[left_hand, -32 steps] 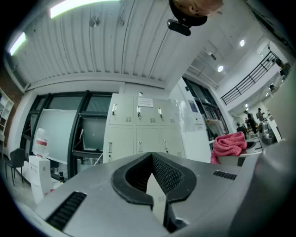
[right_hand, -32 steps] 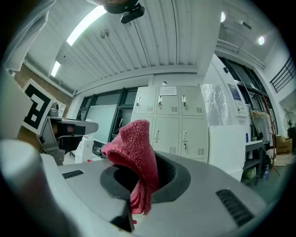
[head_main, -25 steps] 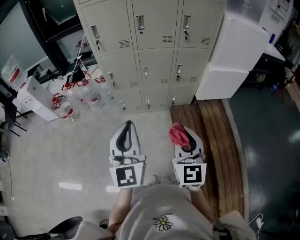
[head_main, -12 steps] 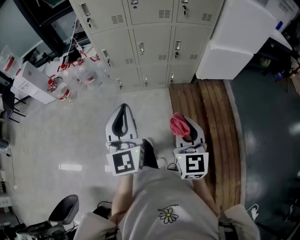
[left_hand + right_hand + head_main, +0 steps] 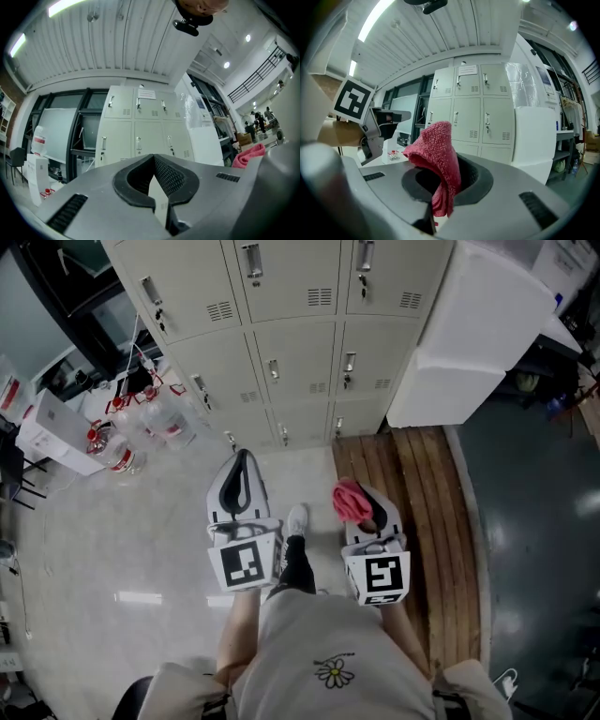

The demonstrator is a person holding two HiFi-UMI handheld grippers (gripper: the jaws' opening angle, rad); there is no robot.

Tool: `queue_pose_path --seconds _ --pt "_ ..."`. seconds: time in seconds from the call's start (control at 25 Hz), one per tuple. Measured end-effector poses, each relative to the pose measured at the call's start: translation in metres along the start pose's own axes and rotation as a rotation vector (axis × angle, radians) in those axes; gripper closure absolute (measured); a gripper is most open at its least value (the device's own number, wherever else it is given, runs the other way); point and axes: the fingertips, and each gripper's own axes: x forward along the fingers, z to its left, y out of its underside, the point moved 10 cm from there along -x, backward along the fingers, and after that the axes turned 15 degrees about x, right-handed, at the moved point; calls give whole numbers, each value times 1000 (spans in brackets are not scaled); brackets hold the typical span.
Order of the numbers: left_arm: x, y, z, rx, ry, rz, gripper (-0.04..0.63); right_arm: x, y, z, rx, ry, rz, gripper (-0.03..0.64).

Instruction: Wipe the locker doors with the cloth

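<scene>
While the lockers [image 5: 300,324] were faced, the red cloth [image 5: 437,150] was pinched in the right tool [image 5: 364,504]; the left tool [image 5: 242,461] was held closed and empty.

Two tongs [image 5: 242,460], one red cloth [image 5: 350,501], nine locker doors [image 5: 298,357] showing, two white boxes [image 5: 487,306].

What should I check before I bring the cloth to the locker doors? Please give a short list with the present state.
1. Cloth gripped: ok; the red cloth is pinched in the right gripper jaws.
2. Left gripper free: ok; jaws together, nothing between.
3. Cloth on doors: not ok; the lockers stand ahead, apart from both grippers.
4. Doors shut: ok; every door in view looks closed.
5. Way ahead: ok; water bottles stand left, white box right.
6. Dirty spots on doors: cannot tell.
</scene>
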Motion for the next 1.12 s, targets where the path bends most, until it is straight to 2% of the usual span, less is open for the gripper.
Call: queue_pose_path --seconds 0.16,0.28,0.52,0.64,0.76,1.0,1.12 --pt "70 3 18 22 9 -10 578 63 -21 -22 37 -2 -17 588" --pt "122 0 34 -13 17 -23 578 118 -42 -37 81 -32 -33 588" --pt "224 11 73 -29 10 -54 578 234 -89 -55 47 -48 -91 588" --pt "265 20 85 -29 23 -83 578 283 -106 -61 74 -115 -139 588" --pt "296 28 91 -26 49 -82 578 320 -111 -64 122 -174 -139 588" --pt "332 43 92 -17 69 -33 578 367 -112 -71 132 -109 -122 588" --pt "344 45 90 -26 53 -26 578 378 -109 -83 125 -73 -93 588"
